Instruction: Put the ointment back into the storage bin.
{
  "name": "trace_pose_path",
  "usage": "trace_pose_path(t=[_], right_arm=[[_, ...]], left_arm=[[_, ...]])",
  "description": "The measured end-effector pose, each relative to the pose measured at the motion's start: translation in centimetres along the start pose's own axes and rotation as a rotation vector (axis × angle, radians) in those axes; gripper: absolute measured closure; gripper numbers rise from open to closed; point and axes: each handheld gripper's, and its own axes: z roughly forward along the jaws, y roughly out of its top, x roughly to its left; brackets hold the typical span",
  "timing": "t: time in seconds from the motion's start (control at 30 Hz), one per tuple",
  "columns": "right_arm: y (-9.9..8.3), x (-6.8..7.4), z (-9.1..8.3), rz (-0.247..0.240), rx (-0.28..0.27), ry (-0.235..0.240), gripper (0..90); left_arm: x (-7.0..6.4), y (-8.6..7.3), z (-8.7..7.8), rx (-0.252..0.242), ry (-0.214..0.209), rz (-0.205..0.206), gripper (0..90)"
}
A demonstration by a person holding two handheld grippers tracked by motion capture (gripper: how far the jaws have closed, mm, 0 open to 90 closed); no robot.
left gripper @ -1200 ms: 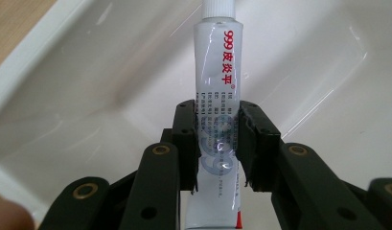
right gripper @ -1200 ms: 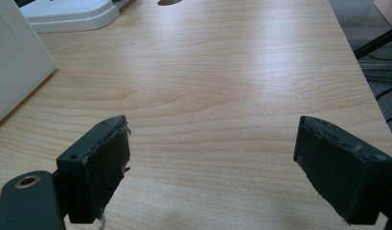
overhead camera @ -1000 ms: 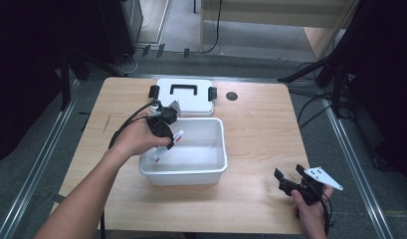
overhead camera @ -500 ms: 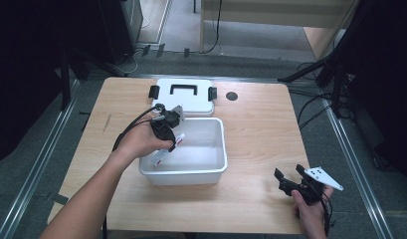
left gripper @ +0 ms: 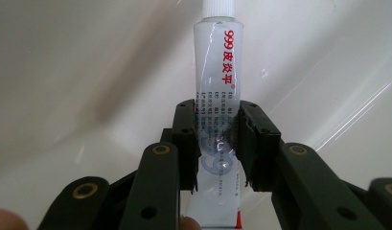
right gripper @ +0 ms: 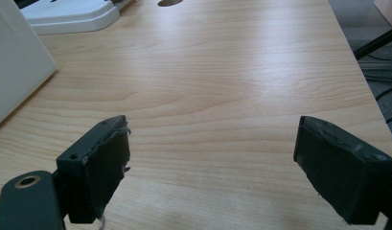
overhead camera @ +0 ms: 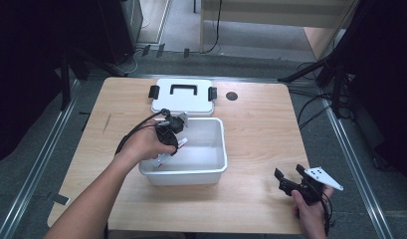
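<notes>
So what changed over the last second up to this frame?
The left gripper, shut on a white ointment tube, has come back toward the person and down over the near-left part of the white bin; a second ago it was at the bin's far-left corner near the lid. The right gripper stays open, held low at the table's near-right corner. Bin and lid have not moved.

tube: white ointment tube (left gripper: 217, 110) with a ribbed white cap, red "999" and Chinese lettering, small grey print
state: capped, its lower half pinched between two black jaws
pose: tilted, cap end down into the bin
place: inside the white plastic bin (overhead camera: 211, 169), over its left part
</notes>
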Motion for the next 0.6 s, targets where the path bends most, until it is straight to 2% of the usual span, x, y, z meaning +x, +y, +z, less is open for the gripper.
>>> trace_pose_path(t=[0.07,0.17,0.23,0.37,0.6], right_arm=[[0.0,-0.01,0.0,-0.001,-0.001,0.0,12.5],[0.0,-0.01,0.0,-0.001,0.0,0.0,12.5],[0.0,0.0,0.0,0.001,0.0,0.0,12.5],[0.0,0.0,-0.01,0.002,0.0,-0.001,12.5],[0.0,-0.02,-0.01,0.002,0.0,-0.001,12.5]], left_arm=[[-0.05,0.0,0.08,-0.008,-0.012,-0.011,71.4],[-0.06,0.03,0.19,0.015,-0.011,-0.006,71.3],[-0.06,0.01,0.32,0.002,0.001,-0.002,71.3],[-0.13,0.1,0.39,-0.009,-0.013,-0.009,71.3],[-0.14,0.22,0.36,-0.017,-0.01,-0.012,71.2]])
